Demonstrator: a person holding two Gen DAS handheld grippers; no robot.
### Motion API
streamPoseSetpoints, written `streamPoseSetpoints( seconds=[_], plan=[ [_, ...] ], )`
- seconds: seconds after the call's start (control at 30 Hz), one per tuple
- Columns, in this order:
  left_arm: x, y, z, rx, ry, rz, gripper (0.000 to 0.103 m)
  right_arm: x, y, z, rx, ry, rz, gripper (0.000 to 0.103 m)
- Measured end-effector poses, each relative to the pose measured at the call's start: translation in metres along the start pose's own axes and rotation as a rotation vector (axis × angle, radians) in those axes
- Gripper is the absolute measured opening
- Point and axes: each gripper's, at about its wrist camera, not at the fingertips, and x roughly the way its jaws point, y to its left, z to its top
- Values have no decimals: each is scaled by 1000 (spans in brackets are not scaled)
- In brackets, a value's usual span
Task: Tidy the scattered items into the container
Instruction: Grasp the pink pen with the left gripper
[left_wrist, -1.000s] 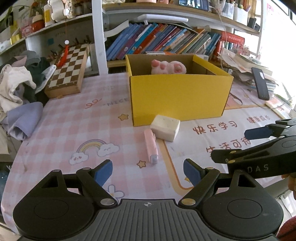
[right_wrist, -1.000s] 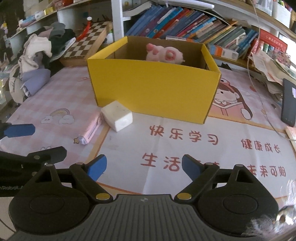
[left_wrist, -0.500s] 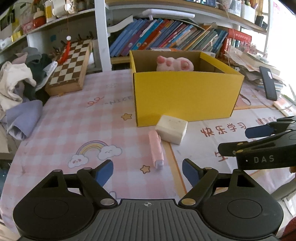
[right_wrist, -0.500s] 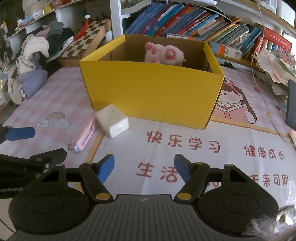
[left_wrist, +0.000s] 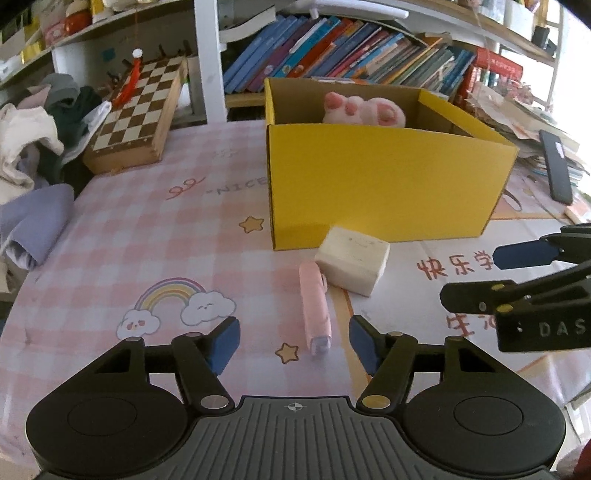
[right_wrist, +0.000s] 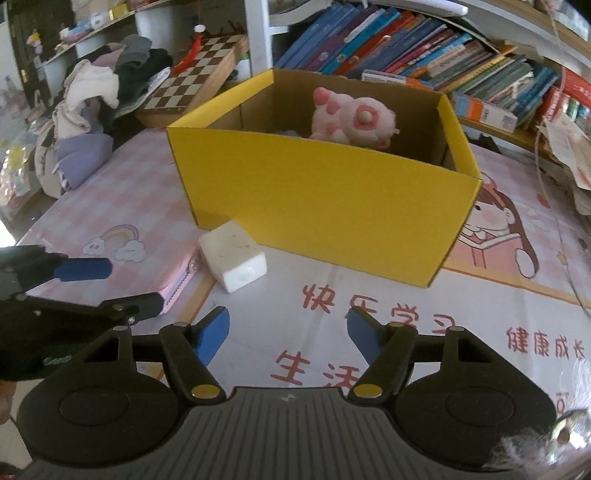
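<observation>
A yellow cardboard box (left_wrist: 384, 192) (right_wrist: 317, 199) stands open on the table with a pink plush pig (left_wrist: 364, 110) (right_wrist: 351, 118) inside. In front of its left corner lie a white block (left_wrist: 352, 260) (right_wrist: 234, 254) and a slim pink packet (left_wrist: 314, 306) (right_wrist: 177, 280), touching each other. My left gripper (left_wrist: 294, 343) (right_wrist: 118, 288) hovers at the packet's near end. Its jaws are closing, and the pads stand clear of the packet on both sides. My right gripper (right_wrist: 288, 334) (left_wrist: 487, 275) is open over the printed mat, to the right of the block, with nothing between its fingers.
A wooden chessboard (left_wrist: 136, 114) leans at the back left beside a pile of clothes (left_wrist: 29, 155). Shelves of books (left_wrist: 351, 55) run behind the box. A black phone (left_wrist: 556, 170) lies on stacked papers at the right edge.
Both grippers have come closer to the box and the two items. Both pairs of jaws have narrowed. The pink packet's near end now lies just ahead of the left fingertips.
</observation>
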Motion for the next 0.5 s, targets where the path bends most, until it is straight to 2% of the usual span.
streamPoseSetpoints(
  seconds=[0.07, 0.2, 0.37, 0.5],
  plan=[
    [4, 1, 0, -12, 9, -1, 56, 2, 1, 1, -14, 6, 15, 70],
    [12, -1, 0, -16, 38, 6, 50, 8, 0, 4, -36, 16, 38, 70],
    [22, -2, 0, -21, 63, 0, 34, 17, -2, 9, -55, 30, 60, 70],
    [26, 0, 0, -33, 64, -4, 30, 24, -1, 12, -79, 37, 76, 70]
  ],
)
